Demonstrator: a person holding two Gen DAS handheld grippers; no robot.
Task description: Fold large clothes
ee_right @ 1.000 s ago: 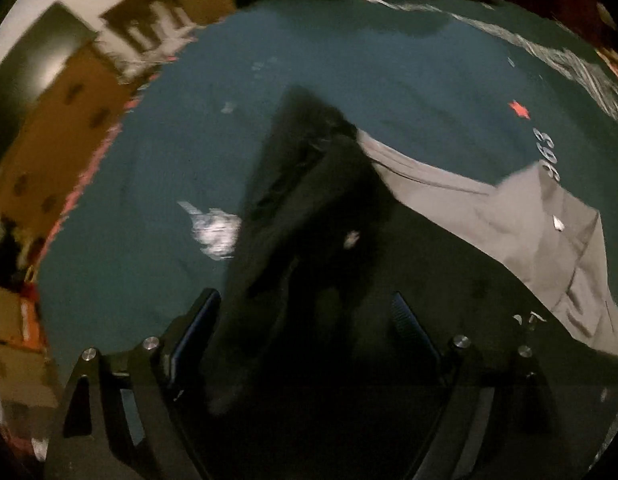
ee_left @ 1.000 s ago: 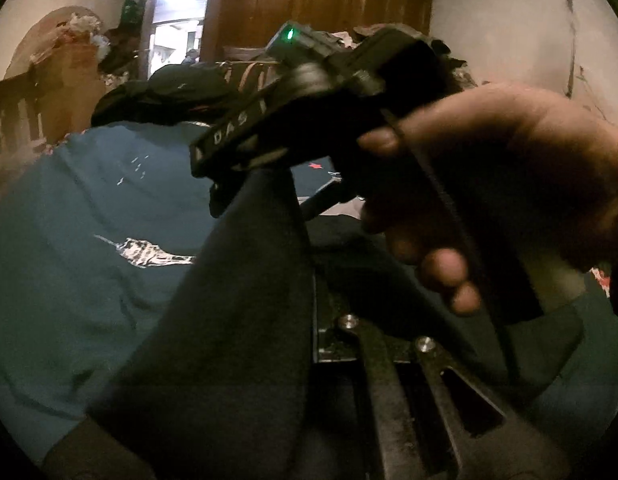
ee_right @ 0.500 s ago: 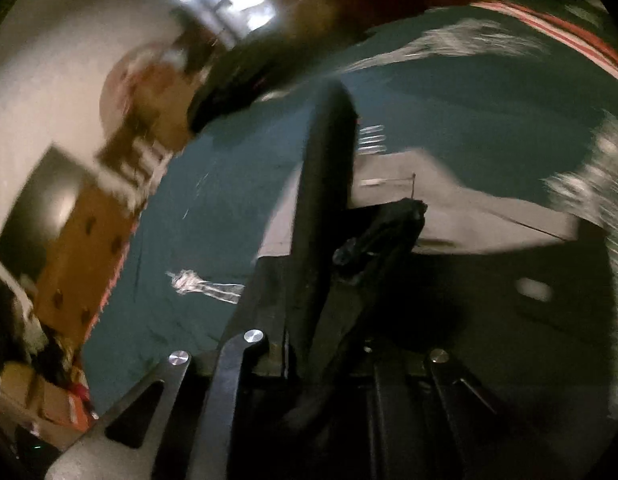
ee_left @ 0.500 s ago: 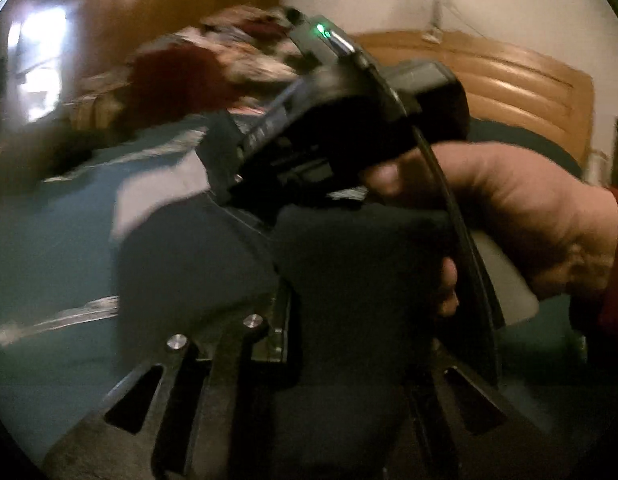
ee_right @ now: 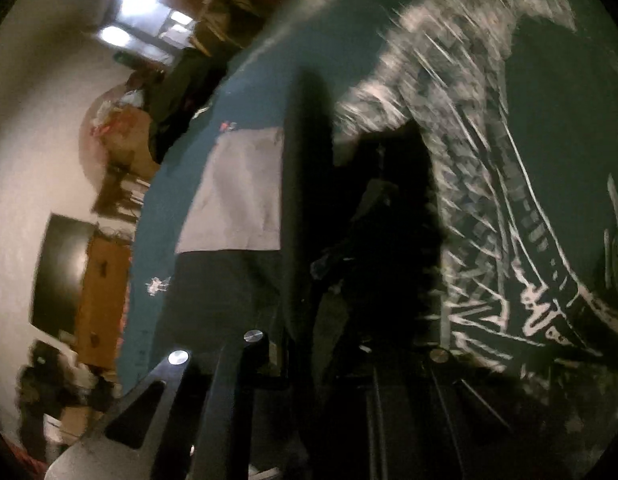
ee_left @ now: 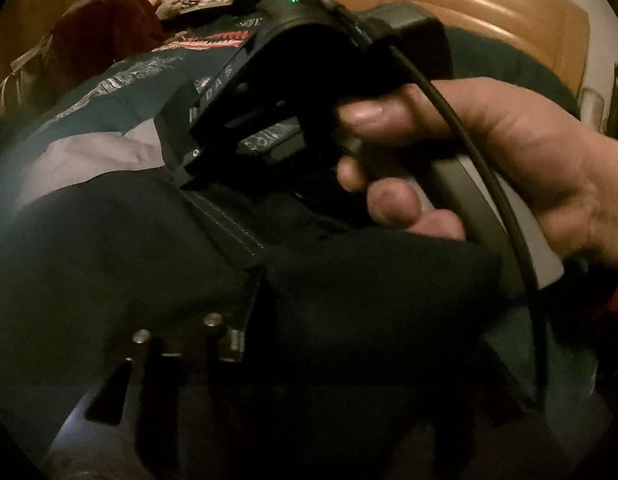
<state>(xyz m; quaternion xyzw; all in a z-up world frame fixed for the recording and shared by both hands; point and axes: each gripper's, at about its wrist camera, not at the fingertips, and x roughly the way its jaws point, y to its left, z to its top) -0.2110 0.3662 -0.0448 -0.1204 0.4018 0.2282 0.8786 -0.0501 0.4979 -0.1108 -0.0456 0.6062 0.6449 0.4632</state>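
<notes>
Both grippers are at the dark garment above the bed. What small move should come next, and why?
Probably lower the fold onto the bed. The right gripper is shut on the dark garment, while the left gripper has its jaws opening with that cloth between them, so the cloth may slip. The teal bedcover lies just beneath.

Right claw (ee_right: 329, 296) pinches dark garment (ee_right: 305, 184) — above teal patterned bedspread (ee_right: 549, 120).

Garment (ee_left: 109, 264): black w/ pale stitching; grey panel (ee_right: 241, 196). Bedspread (ee_right: 549, 120): dark teal, white scratchy print, small red star (ee_right: 225, 125). Headboard (ee_left: 489, 12): tan wood. Clothes pile (ee_left: 109, 20): maroon & mixed pale prints. Right hand-held gripper (ee_left: 229, 128): black, green LED.
</notes>
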